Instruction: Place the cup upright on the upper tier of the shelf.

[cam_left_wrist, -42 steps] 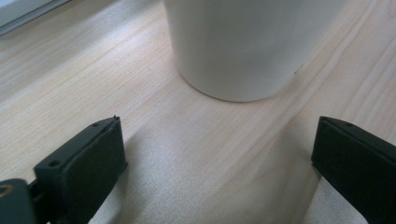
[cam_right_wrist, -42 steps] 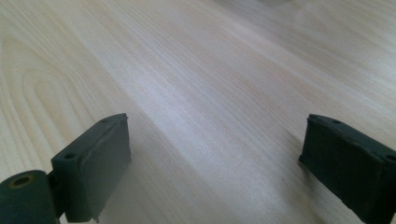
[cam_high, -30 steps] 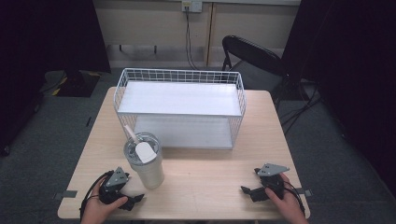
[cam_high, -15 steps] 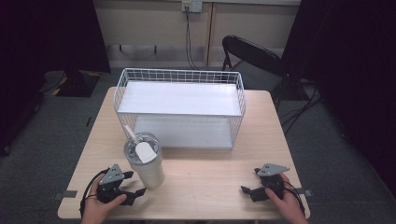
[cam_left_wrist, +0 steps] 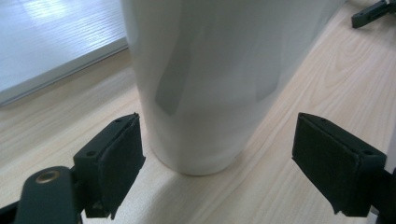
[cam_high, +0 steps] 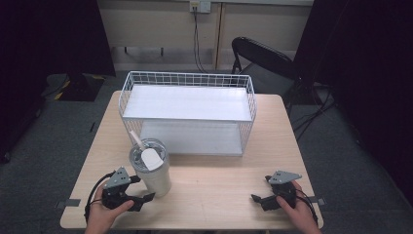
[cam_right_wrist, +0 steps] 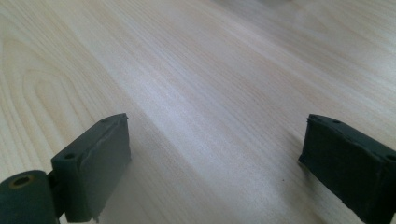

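Note:
A white tumbler (cam_high: 152, 174) with a lid and a straw stands upright on the wooden table (cam_high: 219, 195), at the front left. My left gripper (cam_high: 143, 188) sits just left of it in a hand, pointing at its base. In the left gripper view the tumbler's base (cam_left_wrist: 205, 93) stands between and just beyond the two black pads (cam_left_wrist: 116, 158), which are wide apart and do not touch it; my left gripper (cam_left_wrist: 229, 158) is open. At the front right my right gripper (cam_high: 261, 189) rests in the other hand. Its jaws stand wide over bare wood, so my right gripper (cam_right_wrist: 219, 158) is open with nothing in it.
A white wire basket shelf (cam_high: 187, 78) with two levels takes up the back half of the table, right behind the tumbler. A black chair (cam_high: 258, 53) stands beyond the far right corner. Bare wood lies between the two grippers.
My left gripper has lifted slightly off the table beside the tumbler. The right gripper and the tumbler have kept still.

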Available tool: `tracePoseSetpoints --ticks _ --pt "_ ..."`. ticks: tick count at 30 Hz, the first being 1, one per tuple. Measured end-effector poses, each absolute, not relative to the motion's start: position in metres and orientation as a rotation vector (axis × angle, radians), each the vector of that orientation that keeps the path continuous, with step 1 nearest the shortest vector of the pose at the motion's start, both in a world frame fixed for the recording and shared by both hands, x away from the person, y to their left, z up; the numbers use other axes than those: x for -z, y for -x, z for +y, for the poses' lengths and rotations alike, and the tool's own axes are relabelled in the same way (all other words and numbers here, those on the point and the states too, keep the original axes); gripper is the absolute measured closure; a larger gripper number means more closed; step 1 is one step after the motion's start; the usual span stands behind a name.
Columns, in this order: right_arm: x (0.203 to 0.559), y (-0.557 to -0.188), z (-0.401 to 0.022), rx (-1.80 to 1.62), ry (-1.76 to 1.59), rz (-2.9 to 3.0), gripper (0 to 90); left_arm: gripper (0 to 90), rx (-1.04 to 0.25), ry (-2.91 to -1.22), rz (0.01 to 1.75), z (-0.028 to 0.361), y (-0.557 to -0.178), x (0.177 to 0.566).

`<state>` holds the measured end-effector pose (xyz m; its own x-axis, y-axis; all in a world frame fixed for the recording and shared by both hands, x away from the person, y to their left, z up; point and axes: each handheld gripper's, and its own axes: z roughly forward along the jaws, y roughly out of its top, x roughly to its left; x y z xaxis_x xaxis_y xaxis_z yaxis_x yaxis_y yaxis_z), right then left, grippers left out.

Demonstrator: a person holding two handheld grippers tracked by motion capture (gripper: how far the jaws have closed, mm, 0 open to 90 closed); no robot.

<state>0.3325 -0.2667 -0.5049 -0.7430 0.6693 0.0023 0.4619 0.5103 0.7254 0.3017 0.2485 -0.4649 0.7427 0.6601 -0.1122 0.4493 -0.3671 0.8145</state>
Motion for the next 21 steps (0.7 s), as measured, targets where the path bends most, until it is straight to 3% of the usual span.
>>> tracePoseSetpoints --ticks 21 --pt "0.5049 -0.3325 -0.2667 -1.065 -0.952 2.477 7.6 15.8 -0.286 -1.969 0.847 0.2475 -0.3071 0.4589"
